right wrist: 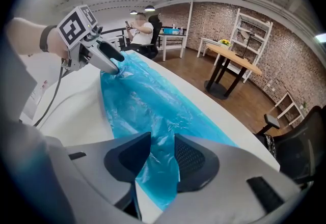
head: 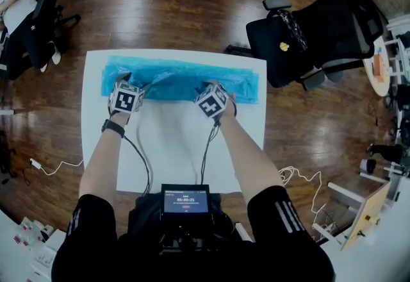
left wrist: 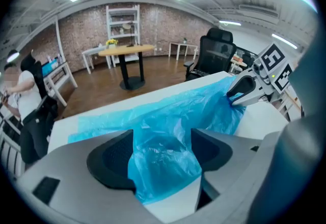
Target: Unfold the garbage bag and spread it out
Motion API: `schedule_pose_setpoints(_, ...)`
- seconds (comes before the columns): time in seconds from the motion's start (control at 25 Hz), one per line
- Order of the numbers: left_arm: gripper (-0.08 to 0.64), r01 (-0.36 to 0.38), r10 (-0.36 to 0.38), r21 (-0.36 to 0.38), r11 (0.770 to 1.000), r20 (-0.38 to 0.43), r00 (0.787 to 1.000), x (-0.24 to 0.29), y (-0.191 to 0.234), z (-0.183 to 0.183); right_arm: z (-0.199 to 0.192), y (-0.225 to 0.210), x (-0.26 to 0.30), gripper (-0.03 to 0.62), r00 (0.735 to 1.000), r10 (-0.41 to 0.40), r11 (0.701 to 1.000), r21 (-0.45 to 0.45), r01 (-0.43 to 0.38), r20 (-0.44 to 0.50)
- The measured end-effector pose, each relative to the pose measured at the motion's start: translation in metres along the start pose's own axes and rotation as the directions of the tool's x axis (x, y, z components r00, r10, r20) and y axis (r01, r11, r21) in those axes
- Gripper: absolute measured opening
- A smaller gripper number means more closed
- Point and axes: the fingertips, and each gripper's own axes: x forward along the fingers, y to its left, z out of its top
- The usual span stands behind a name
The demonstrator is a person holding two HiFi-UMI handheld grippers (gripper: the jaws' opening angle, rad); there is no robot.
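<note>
A blue garbage bag (head: pixel 179 75) lies in a long strip along the far side of the white table (head: pixel 173 146). My left gripper (head: pixel 129 81) holds the bag's near edge towards its left end. In the left gripper view the crumpled film (left wrist: pixel 168 111) rises off the table and fills the gap of the left gripper (left wrist: pixel 162 136). My right gripper (head: pixel 209 86) holds the same edge right of the middle. Its jaws stand close together in the right gripper view, where the right gripper (right wrist: pixel 163 146) pinches a fold of film (right wrist: pixel 147 101). Each gripper shows in the other's view, biting the bag.
A black office chair (head: pixel 320 31) stands off the table's far right corner. A person (head: pixel 19 11) sits at the far left. A cable (head: pixel 57 165) trails on the wooden floor at the left. A round table (left wrist: pixel 127 52) and white shelves stand farther back.
</note>
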Motion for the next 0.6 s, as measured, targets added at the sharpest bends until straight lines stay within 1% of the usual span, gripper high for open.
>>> schedule_pose_setpoints(0.04, 0.364, -0.003, 0.002, 0.056, 0.998, 0.017, 1.000, -0.004, -0.002, 0.011, 0.000, 0.000, 0.000, 0.184, 1.000, 0.001, 1.000, 0.001, -0.001, 0.001)
schedule_pose_setpoints(0.08, 0.364, -0.003, 0.000, 0.128, 0.992, 0.024, 1.000, -0.006, -0.006, 0.021, 0.000, -0.001, -0.001, 0.183, 1.000, 0.001, 1.000, -0.001, -0.001, 0.000)
schedule_pose_setpoints(0.12, 0.362, 0.000, -0.003, 0.210, 0.978, 0.017, 1.000, -0.006, -0.009, 0.029, 0.000, -0.002, -0.001, 0.184, 1.000, -0.001, 1.000, -0.004, 0.001, 0.000)
schedule_pose_setpoints(0.16, 0.356, 0.005, -0.005, 0.291, 0.957, -0.001, 1.000, -0.004, -0.011, 0.034, 0.002, -0.002, -0.002, 0.184, 1.000, -0.004, 1.000, -0.010, 0.004, 0.002)
schedule_pose_setpoints(0.2, 0.319, 0.019, -0.010, 0.364, 0.931, -0.028, 1.000, 0.000, -0.012, 0.037, 0.004, -0.002, -0.004, 0.183, 1.000, -0.007, 1.000, -0.015, 0.007, 0.008)
schedule_pose_setpoints(0.28, 0.258, 0.072, -0.029, 0.472, 0.878, -0.098, 0.995, 0.011, -0.014, 0.037, 0.009, -0.004, -0.006, 0.183, 1.000, -0.017, 1.000, -0.022, 0.018, 0.023)
schedule_pose_setpoints(0.36, 0.212, 0.126, -0.036, 0.547, 0.828, -0.172, 0.984, 0.026, -0.013, 0.029, 0.010, -0.005, -0.007, 0.183, 0.999, -0.023, 0.999, -0.025, 0.023, 0.028)
schedule_pose_setpoints(0.44, 0.212, 0.162, -0.028, 0.600, 0.783, -0.227, 0.973, 0.036, -0.010, 0.023, 0.006, -0.003, -0.004, 0.183, 1.000, -0.012, 1.000, -0.018, 0.012, 0.020)
schedule_pose_setpoints(0.48, 0.212, 0.175, -0.024, 0.617, 0.767, -0.244, 0.969, 0.040, -0.009, 0.022, 0.005, -0.002, -0.003, 0.183, 1.000, -0.006, 1.000, -0.014, 0.007, 0.019)
schedule_pose_setpoints(0.52, 0.212, 0.186, -0.022, 0.627, 0.756, -0.260, 0.965, 0.044, -0.008, 0.022, 0.005, -0.001, -0.001, 0.183, 1.000, -0.001, 1.000, -0.010, 0.001, 0.019)
schedule_pose_setpoints(0.6, 0.212, 0.214, -0.025, 0.632, 0.745, -0.294, 0.955, 0.051, -0.007, 0.020, 0.004, -0.002, 0.000, 0.183, 1.000, 0.004, 1.000, -0.004, -0.004, 0.021)
